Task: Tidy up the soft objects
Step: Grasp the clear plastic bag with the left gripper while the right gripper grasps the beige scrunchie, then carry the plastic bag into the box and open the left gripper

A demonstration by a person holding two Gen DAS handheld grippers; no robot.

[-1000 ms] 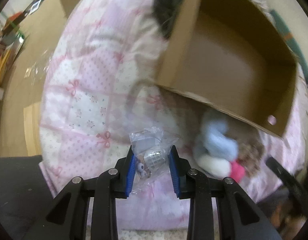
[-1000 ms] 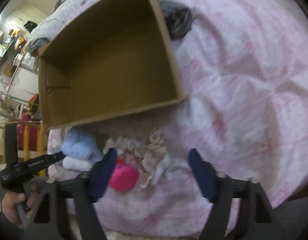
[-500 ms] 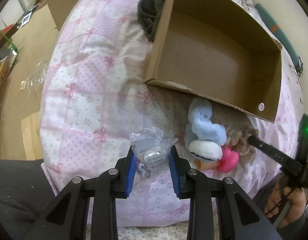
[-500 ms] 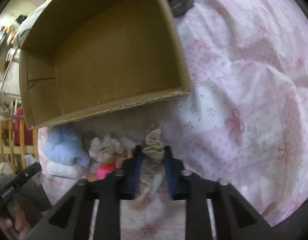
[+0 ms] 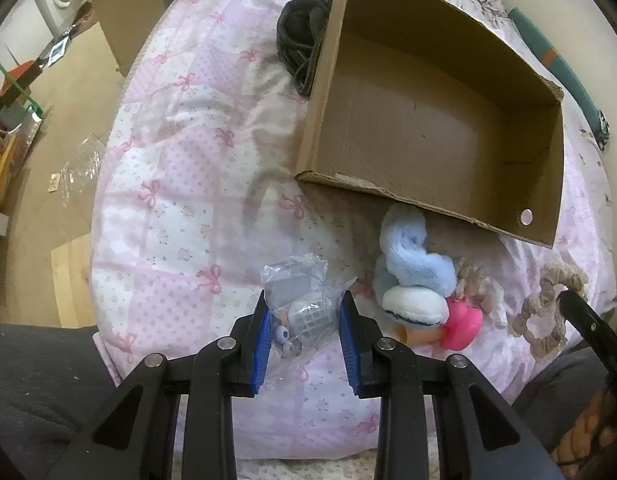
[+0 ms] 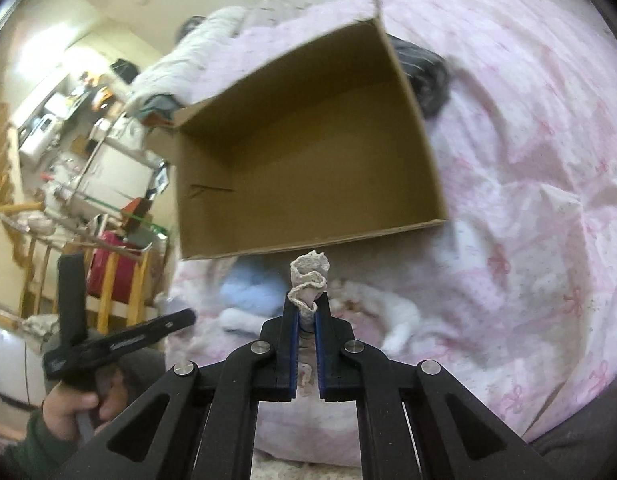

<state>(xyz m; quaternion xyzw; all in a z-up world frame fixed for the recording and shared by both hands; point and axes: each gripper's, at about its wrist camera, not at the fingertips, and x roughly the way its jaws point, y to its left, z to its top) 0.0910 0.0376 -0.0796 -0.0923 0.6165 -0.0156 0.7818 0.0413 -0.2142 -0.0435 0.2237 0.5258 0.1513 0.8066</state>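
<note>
The right gripper fingers clench a beige scrunchie; the left gripper fingers grasp a plastic bag.

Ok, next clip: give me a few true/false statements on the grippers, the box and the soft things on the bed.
1. The right gripper is shut on a beige scrunchie. True.
2. The cardboard box already holds the blue plush. False: it looks empty; the blue plush lies on the quilt in front of it.
3. The left gripper holds a clear plastic bag. True.
4. The pink toy sits inside the box. False: it lies beside the plush.
</note>
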